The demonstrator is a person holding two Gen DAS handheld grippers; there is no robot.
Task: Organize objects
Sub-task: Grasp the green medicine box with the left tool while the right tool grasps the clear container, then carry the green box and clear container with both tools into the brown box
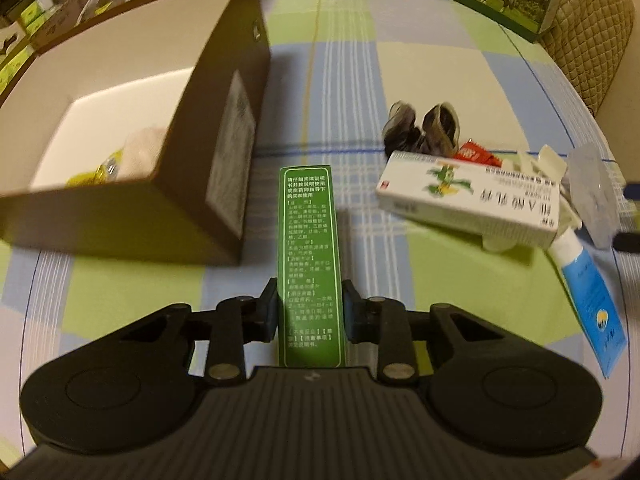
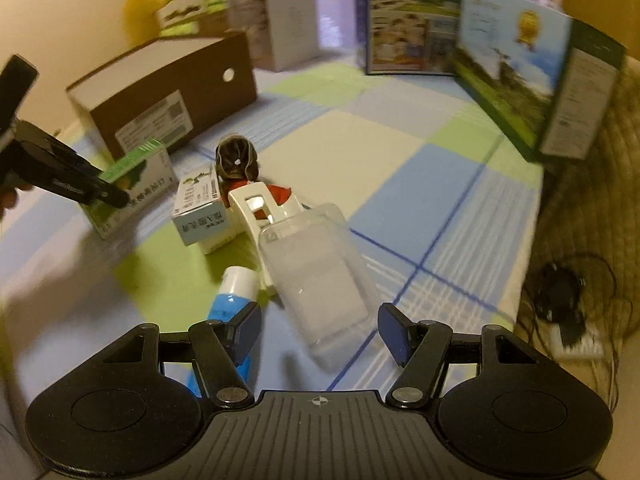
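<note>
The left gripper had its fingers closed on the long sides of a slim green printed cardboard carton, held just above the checked counter. At ten o'clock from it stood the open brown cardboard box, white inside, some items already in its bottom. The carton looked light and stiff but crushable, so a mid-length hold on its narrow sides suited it. The right gripper hovered with its fingers spread apart and empty around the near end of a clear plastic blister case, probably slippery and springy. At eleven o'clock lay a white medicine carton, and beside the case a blue-and-white tube
</note>
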